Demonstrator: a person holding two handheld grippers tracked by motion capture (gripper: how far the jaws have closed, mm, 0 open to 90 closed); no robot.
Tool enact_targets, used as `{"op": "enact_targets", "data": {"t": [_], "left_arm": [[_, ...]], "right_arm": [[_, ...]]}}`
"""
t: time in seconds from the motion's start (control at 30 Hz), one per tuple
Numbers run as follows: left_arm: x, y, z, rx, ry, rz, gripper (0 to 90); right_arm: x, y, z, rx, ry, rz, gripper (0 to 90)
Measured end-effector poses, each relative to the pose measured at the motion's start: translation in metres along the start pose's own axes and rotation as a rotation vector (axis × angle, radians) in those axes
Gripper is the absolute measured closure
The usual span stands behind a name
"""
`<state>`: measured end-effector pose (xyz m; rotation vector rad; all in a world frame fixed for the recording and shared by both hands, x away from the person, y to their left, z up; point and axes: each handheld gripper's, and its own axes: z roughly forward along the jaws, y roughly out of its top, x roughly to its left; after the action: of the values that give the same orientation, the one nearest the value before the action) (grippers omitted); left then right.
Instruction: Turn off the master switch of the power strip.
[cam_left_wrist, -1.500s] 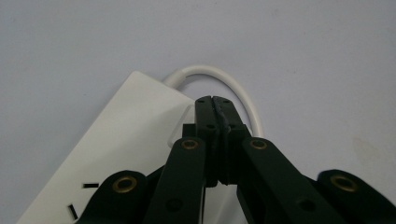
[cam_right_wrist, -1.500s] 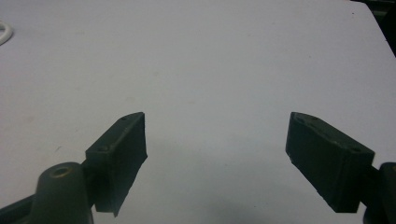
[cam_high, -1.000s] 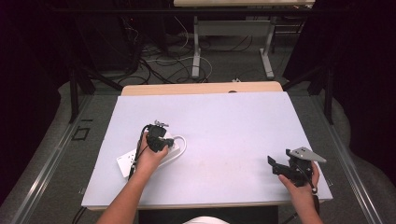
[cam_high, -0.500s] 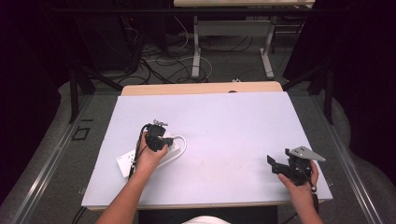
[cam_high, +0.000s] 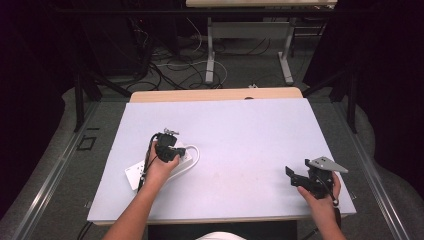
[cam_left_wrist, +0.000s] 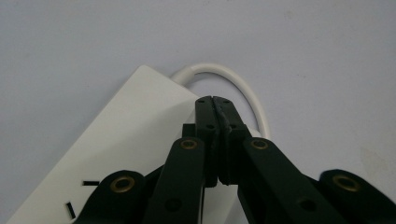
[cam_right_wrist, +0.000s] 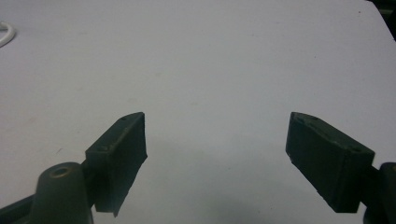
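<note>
A white power strip (cam_high: 134, 176) lies on the table's left part, and its white cable (cam_high: 194, 153) loops off its far end. My left gripper (cam_high: 170, 148) points down at that end. In the left gripper view its black jaws (cam_left_wrist: 215, 100) are pressed together with nothing visible between them, over the strip's (cam_left_wrist: 116, 144) corner where the cable (cam_left_wrist: 243, 88) curves out. My right gripper (cam_high: 296, 177) rests near the table's front right corner. Its jaws (cam_right_wrist: 217, 140) stand wide apart above bare table, with nothing between them.
The pale table top (cam_high: 240, 130) has a wooden strip (cam_high: 215, 94) along its far edge. Behind it on the dark floor lie cables (cam_high: 175, 65) and the legs of another desk (cam_high: 210, 55). A hand holds each gripper from the near edge.
</note>
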<state>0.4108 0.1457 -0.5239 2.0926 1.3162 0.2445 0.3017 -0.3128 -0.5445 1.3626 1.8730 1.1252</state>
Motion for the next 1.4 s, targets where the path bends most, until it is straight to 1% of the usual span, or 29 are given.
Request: {"op": "enact_targets", "data": {"t": [0.07, 0.1, 0.23, 0.3, 0.37, 0.43, 0.47, 0.53, 0.57, 0.63, 0.67, 0.73, 0.77, 0.83, 0.87, 0.93, 0.97, 1.0, 1.03, 1.07, 1.1, 1.13, 1.17, 1.2, 1.23, 1.27, 1.3, 1.37, 1.4], "left_arm": [[0.0, 0.0, -0.0001, 0.0, -0.002, 0.0, 89.3], [0.0, 0.0, -0.0001, 0.0, -0.002, 0.001, 88.7], [0.0003, 0.0001, -0.0004, 0.001, -0.02, 0.0, 86.3], [0.0005, 0.0002, -0.0005, 0.003, -0.023, 0.001, 86.0], [0.0001, 0.0, -0.0003, 0.002, -0.03, -0.017, 84.8], [0.0007, 0.0002, -0.0005, 0.002, -0.037, -0.022, 82.3], [0.0016, 0.0003, -0.0006, 0.002, -0.04, -0.014, 81.1], [0.0013, 0.0004, -0.0008, 0.001, -0.043, -0.021, 78.0], [0.0014, 0.0004, -0.0009, 0.001, -0.045, -0.023, 76.2], [0.0021, 0.0007, -0.0009, 0.004, -0.048, -0.01, 73.3], [0.0015, 0.0006, -0.0009, 0.003, -0.048, -0.017, 72.3], [0.0022, 0.0009, -0.0012, 0.004, -0.044, 0.005, 70.4], [0.0017, 0.0008, -0.001, 0.001, -0.043, 0.002, 68.8], [0.0009, 0.0005, -0.0012, -0.006, -0.039, 0.003, 66.1], [0.0015, 0.0007, -0.0018, -0.003, -0.04, 0.017, 64.5], [0.0021, -0.0001, -0.0021, -0.014, -0.049, 0.021, 62.2], [0.0028, 0.0, -0.0024, -0.018, -0.052, 0.036, 60.7], [0.0041, 0.0008, -0.0039, 0.004, -0.072, 0.042, 59.3], [0.0037, -0.0001, -0.0021, -0.02, -0.068, 0.037, 57.5], [0.0042, 0.0004, -0.0024, -0.01, -0.072, 0.045, 55.7], [0.0039, 0.0001, -0.0015, -0.019, -0.064, 0.046, 54.4], [0.0033, -0.0002, -0.0013, -0.021, -0.063, 0.037, 53.0], [0.0039, 0.0001, -0.0012, -0.022, -0.062, 0.05, 51.1], [0.0042, 0.0007, -0.0028, -0.007, -0.067, 0.06, 49.3], [0.0024, -0.0005, -0.0007, -0.042, -0.052, 0.055, 48.1], [0.0018, -0.0006, -0.001, -0.051, -0.051, 0.056, 47.1], [0.0023, -0.0004, -0.0019, -0.055, -0.043, 0.079, 44.6], [0.0019, -0.0009, -0.0035, -0.064, -0.033, 0.086, 39.7], [0.002, -0.0009, -0.0043, -0.067, -0.037, 0.094, 39.1]], "right_arm": [[0.0, 0.0001, -0.0006, 0.002, -0.001, -0.002, 19.7], [0.0003, -0.0002, 0.0002, -0.01, 0.002, 0.001, 19.7], [0.0018, -0.0004, -0.0007, -0.009, -0.001, 0.014, 19.7], [0.0015, -0.0004, -0.0007, -0.01, -0.002, 0.01, 19.7], [0.0013, -0.0005, -0.0008, -0.012, -0.002, 0.007, 19.7], [0.0011, -0.0004, -0.0013, -0.006, -0.003, 0.007, 19.7], [0.0009, -0.0004, -0.0014, -0.003, -0.005, 0.005, 19.7], [0.0009, -0.0007, -0.0008, -0.011, -0.002, 0.012, 19.7], [0.0007, -0.0005, -0.0014, -0.002, -0.004, 0.01, 19.7], [0.0008, -0.0005, -0.0014, -0.001, -0.003, 0.01, 19.7], [0.0008, -0.0006, -0.0012, -0.003, -0.002, 0.009, 19.7], [0.0009, -0.0007, -0.0007, -0.01, -0.001, 0.012, 19.7], [0.001, -0.0005, -0.0015, -0.002, -0.005, 0.01, 19.7], [0.001, -0.0004, -0.0017, -0.005, -0.004, 0.008, 19.7], [0.0011, -0.0004, -0.0014, -0.011, -0.004, 0.008, 19.7], [0.0011, -0.0004, -0.0014, -0.013, -0.003, 0.007, 19.7], [0.001, -0.0004, -0.0013, -0.01, -0.002, 0.006, 19.8], [0.001, -0.0005, -0.0013, -0.005, -0.004, 0.007, 19.8], [0.0008, -0.0006, -0.0011, -0.003, -0.003, 0.009, 19.8], [0.0007, -0.0009, 0.0004, -0.013, 0.001, 0.014, 19.8], [-0.0001, -0.0007, 0.0012, -0.015, 0.001, 0.007, 19.8], [0.0, -0.0007, 0.0014, -0.014, 0.002, 0.016, 19.8], [-0.0005, -0.0006, 0.0018, -0.015, 0.002, 0.013, 19.8], [-0.0005, -0.0005, 0.0016, -0.008, 0.002, 0.016, 19.8], [-0.0006, -0.0007, 0.0022, -0.011, 0.005, 0.018, 19.8], [-0.0007, -0.0008, 0.0023, -0.011, 0.005, 0.018, 19.8], [-0.0009, -0.001, 0.0023, -0.01, 0.005, 0.017, 19.8], [-0.0011, -0.0008, 0.0018, -0.012, 0.004, 0.019, 19.8], [-0.0012, -0.0007, 0.0015, -0.014, 0.003, 0.016, 19.8]]}}
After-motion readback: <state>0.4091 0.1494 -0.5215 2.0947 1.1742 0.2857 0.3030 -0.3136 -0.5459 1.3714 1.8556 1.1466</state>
